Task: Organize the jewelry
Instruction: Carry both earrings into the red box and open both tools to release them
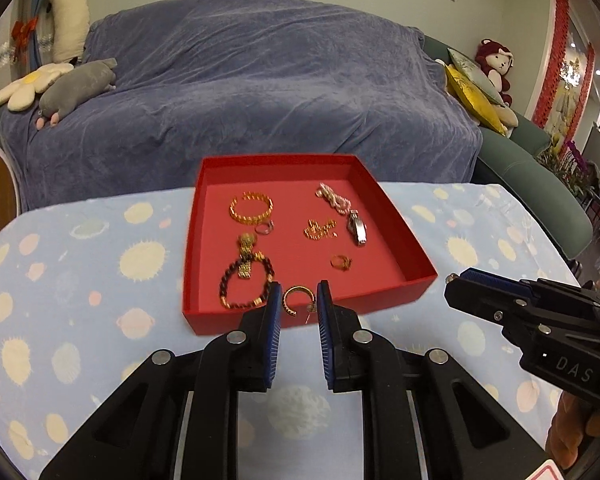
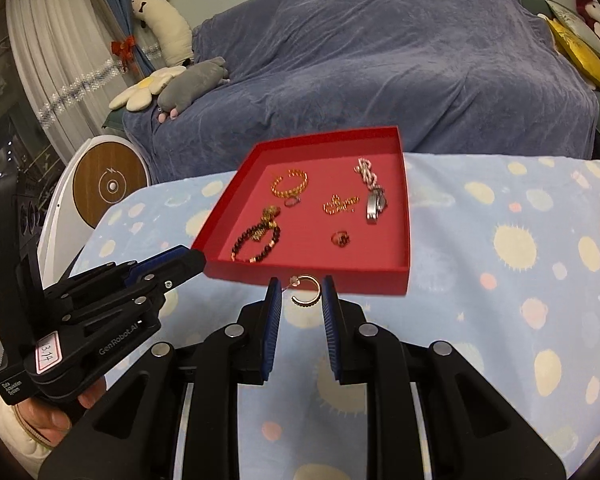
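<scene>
A red tray (image 1: 416,292) (image 2: 380,278) on the blue patterned tablecloth holds a gold bracelet (image 1: 252,208), a dark bead bracelet (image 1: 246,284), a silver watch (image 1: 358,229), a pink chain (image 1: 334,197), rings and gold earrings. A gold hoop earring (image 1: 296,300) (image 2: 308,291) hangs in mid-air between the jaws of each gripper, at the tray's near edge. My left gripper (image 1: 299,312) and my right gripper (image 2: 301,308) both stand a little open around a hoop; contact is unclear. The right gripper also shows in the left wrist view (image 1: 456,286), the left one in the right wrist view (image 2: 196,262).
A sofa under a blue-grey cover (image 1: 260,92) stands behind the table, with plush toys (image 1: 76,88) and cushions (image 1: 472,92). A round white-and-wood device (image 2: 108,186) stands left of the table. The tablecloth (image 2: 520,280) spreads right of the tray.
</scene>
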`<state>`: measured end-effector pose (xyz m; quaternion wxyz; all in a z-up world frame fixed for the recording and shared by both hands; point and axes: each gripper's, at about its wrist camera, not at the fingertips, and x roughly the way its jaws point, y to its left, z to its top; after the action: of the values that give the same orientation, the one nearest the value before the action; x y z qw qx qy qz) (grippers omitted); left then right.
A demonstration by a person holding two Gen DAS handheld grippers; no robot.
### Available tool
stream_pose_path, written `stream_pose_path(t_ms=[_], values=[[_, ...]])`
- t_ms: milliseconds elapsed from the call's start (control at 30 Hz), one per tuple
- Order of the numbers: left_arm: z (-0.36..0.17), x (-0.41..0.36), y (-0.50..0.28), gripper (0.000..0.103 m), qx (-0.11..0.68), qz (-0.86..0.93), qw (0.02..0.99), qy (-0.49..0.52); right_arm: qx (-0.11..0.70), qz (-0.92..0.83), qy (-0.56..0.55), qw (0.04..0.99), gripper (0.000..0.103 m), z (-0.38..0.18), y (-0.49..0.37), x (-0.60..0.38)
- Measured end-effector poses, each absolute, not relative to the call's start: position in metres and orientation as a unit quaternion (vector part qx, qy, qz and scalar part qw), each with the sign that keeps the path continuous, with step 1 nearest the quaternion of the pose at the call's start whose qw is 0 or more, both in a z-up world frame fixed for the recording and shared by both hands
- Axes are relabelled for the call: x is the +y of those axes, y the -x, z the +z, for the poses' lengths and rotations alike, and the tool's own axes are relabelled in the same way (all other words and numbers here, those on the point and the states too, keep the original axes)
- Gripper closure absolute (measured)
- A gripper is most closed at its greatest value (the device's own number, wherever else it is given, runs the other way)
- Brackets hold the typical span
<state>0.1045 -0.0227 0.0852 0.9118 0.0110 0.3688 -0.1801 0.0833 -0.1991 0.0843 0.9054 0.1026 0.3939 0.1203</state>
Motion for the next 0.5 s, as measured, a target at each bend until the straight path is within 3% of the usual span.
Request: stream_pose_path(t_ms=[200, 500], values=[[0.095, -0.027, -0.161, 0.088, 0.356, -0.154, 0.921, -0.023, 0.393, 0.111, -0.104, 0.907, 0.083, 0.089, -0.145, -0.2], [0.064, -0.038, -0.226, 0.088, 0.378, -0.125, 0.917, -0.021, 0.405, 0.092, -0.106, 0.904, 0.083, 0.06, -0.214, -0.195]])
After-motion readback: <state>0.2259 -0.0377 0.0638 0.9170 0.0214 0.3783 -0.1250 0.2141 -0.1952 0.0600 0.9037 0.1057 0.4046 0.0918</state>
